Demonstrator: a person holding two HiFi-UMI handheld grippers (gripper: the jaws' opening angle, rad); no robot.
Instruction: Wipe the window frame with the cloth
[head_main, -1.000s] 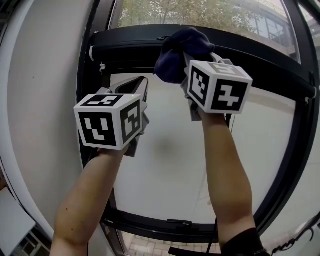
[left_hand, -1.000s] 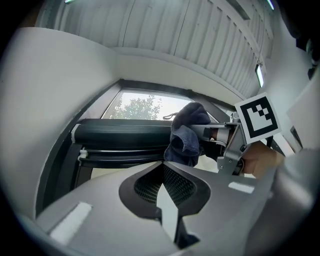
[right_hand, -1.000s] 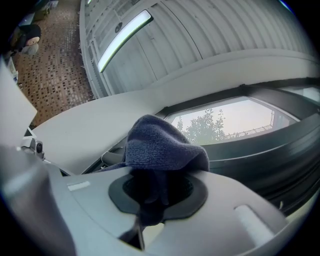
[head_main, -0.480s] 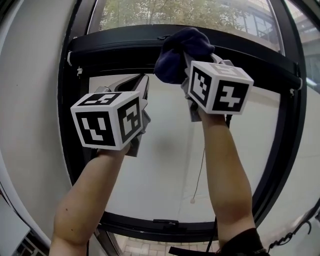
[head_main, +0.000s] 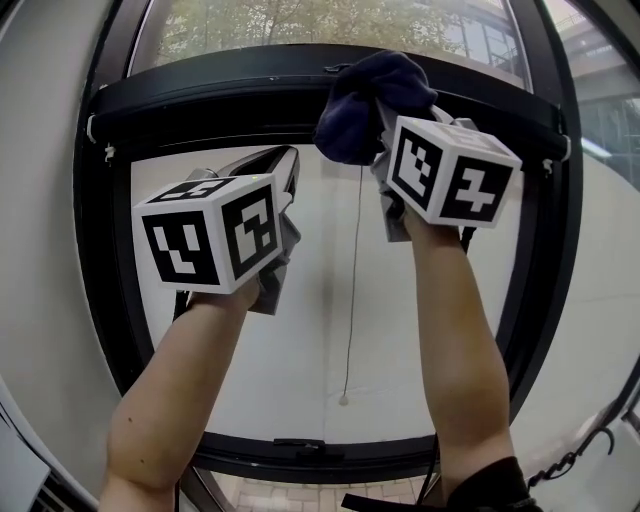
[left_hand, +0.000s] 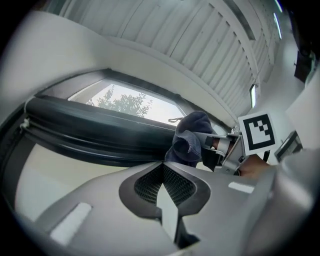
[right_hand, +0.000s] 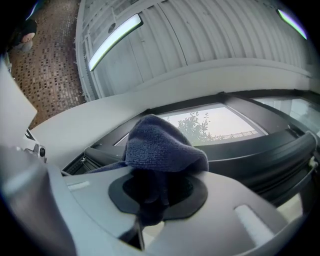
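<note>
A dark blue cloth (head_main: 366, 102) bulges out of my right gripper (head_main: 384, 108), which is shut on it and raised against the black top bar of the window frame (head_main: 220, 100). In the right gripper view the cloth (right_hand: 161, 148) covers the jaws and the frame's bar (right_hand: 270, 155) curves past on the right. My left gripper (head_main: 285, 162) is shut and empty, held just below the same bar, left of the cloth. The left gripper view shows its jaws (left_hand: 163, 165) pressed together, with the cloth (left_hand: 190, 141) and the black bar (left_hand: 95, 132) beyond.
A white roller blind (head_main: 330, 300) fills the window below the bar, with a thin pull cord (head_main: 352, 300) hanging down its middle. Black side frames (head_main: 100, 270) stand left and right, and a bottom bar (head_main: 300, 455). Trees show through the glass above (head_main: 300, 25).
The view has swung left to right across the window: the left frame member slid leftward and the pull cord came into sight. Both grippers kept their pose against the top bar.
</note>
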